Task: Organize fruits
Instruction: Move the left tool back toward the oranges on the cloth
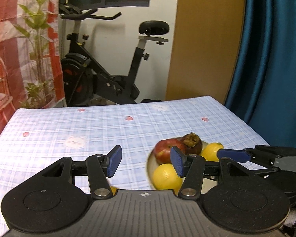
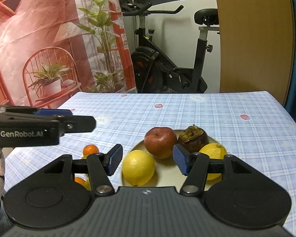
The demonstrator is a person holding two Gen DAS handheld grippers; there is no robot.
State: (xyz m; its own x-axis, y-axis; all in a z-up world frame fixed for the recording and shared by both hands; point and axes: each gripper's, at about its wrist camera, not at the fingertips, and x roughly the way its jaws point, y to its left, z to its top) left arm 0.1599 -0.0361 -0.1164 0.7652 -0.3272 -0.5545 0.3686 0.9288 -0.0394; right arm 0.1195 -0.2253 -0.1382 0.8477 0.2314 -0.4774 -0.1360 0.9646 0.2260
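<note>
A home room: an exercise bike [image 1: 108, 63] stands behind a checked-cloth table [image 1: 108, 130], beside a teal curtain [image 1: 270, 49].

- Left tongs [image 1: 146, 161]: black linkage arms, blue ribbed pads, silver pivot screws, grey ribbed housing.
- Right tongs [image 2: 148, 162]: identical build.
- White "GenRobot.AI" lettering marks the left tongs' black side.

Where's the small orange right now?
In the right wrist view, the small orange sits on the tablecloth, left of the plate, apart from it and beyond the lemon.
</note>
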